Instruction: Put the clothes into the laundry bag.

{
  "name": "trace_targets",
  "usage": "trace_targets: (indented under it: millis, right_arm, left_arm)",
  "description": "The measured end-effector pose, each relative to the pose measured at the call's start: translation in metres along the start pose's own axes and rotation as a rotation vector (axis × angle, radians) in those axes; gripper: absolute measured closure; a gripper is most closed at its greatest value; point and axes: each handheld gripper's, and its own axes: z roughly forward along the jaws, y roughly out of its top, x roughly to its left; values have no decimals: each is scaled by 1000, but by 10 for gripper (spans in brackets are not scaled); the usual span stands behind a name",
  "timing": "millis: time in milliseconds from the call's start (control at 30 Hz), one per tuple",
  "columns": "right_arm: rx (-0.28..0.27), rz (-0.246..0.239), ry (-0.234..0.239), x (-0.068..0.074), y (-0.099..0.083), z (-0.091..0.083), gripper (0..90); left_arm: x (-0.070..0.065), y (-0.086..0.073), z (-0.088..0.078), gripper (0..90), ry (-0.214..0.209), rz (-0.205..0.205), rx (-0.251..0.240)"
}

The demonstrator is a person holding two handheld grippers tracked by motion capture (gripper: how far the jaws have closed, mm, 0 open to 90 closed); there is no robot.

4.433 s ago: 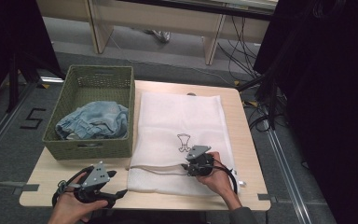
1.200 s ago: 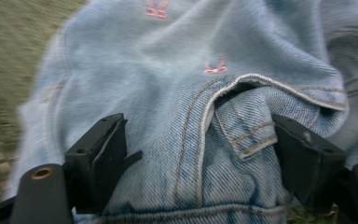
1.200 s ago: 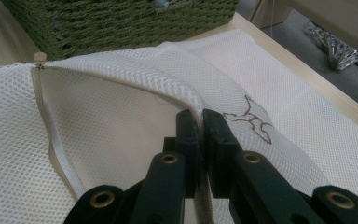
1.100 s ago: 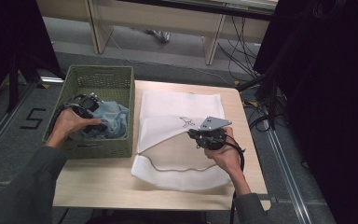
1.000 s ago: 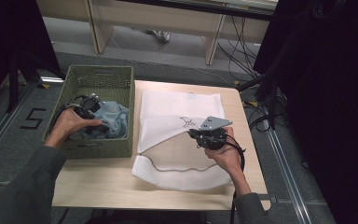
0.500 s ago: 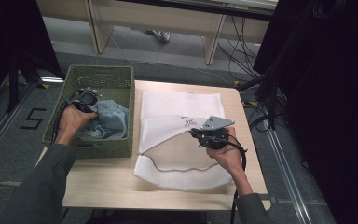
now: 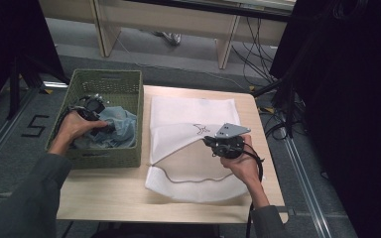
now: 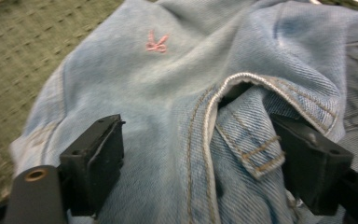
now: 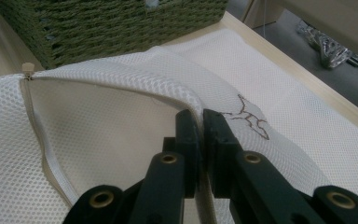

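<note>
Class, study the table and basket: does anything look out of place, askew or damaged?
Nothing looks damaged or spilled. The white mesh bag has its zipped edge lifted, but the right tool is pinching it open. The denim garment lies crumpled in the green basket, between the left tool's open jaws.

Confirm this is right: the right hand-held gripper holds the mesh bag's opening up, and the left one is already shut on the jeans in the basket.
Wrong about the left hand-held gripper: the left gripper view shows its jaws spread wide around the jeans, not shut. The rest stands: the right hand-held gripper pinches the mesh bag opening, lifted.
</note>
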Motion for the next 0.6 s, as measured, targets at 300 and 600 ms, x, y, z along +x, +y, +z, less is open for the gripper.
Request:
trace_targets:
  millis: [300, 600]
  right_arm:
    - [0, 10, 3, -2, -1, 1, 856]
    - [9, 29, 2, -1, -1, 2, 855]
  left_arm:
    - [-4, 3, 0, 151, -155, 62, -21]
    - [-15, 6, 15, 128, -138, 71, 49]
